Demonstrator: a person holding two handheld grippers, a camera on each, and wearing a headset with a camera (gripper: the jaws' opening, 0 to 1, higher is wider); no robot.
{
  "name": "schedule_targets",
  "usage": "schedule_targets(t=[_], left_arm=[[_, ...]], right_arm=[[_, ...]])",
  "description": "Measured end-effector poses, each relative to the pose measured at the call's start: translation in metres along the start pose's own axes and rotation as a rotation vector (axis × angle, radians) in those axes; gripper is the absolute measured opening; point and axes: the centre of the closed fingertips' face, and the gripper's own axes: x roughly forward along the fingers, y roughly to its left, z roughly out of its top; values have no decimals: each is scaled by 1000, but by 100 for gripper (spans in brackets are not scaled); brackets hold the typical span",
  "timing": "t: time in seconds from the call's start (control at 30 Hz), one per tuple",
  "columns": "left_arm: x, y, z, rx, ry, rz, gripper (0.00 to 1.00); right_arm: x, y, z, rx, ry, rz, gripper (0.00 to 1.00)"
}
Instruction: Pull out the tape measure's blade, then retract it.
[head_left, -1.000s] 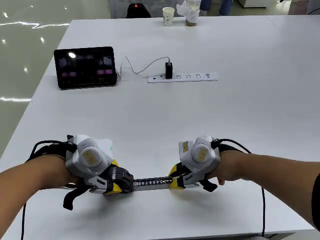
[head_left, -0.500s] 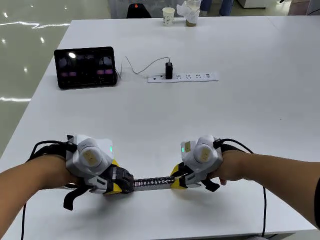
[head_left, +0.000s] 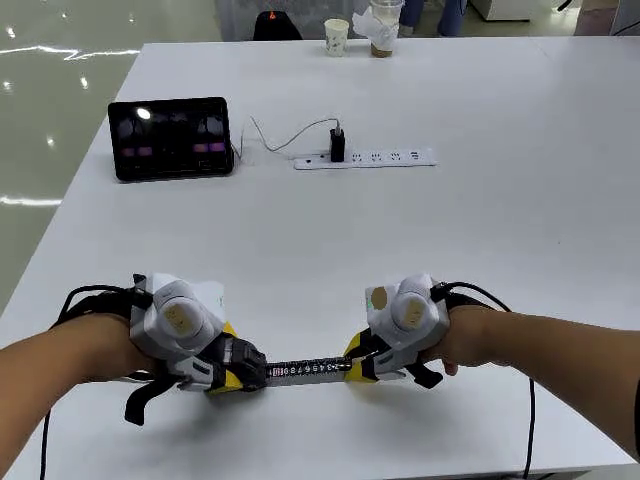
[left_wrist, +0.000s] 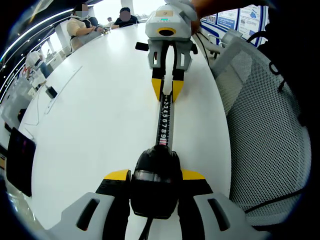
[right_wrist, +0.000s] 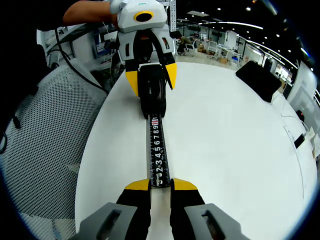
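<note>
Tape measure (head_left: 248, 364) in L gripper (head_left: 230, 358), blade (head_left: 305, 369) rightwards to R gripper (head_left: 355, 362) — tablet (head_left: 171, 136) & power strip (head_left: 385, 156) behind.

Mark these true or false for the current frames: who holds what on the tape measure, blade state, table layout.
1. The left gripper grips the case. True.
2. The blade is fully retracted. False: a numbered stretch spans between the two grippers.
3. The right gripper has its jaws shut on the blade's end. True.
4. In the head view the tablet lies right of the power strip. False: it lies to the left.
5. A charger is plugged into the power strip. True.
</note>
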Motion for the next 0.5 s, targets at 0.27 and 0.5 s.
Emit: schedule_targets(t=[0.27,0.5], left_arm=[[0,0,-1,1,0,0,31],[1,0,0,0,-2,1,31]], right_arm=[[-2,0,-3,3,0,-2,11],[-4,1,-4,4,0,0,11]])
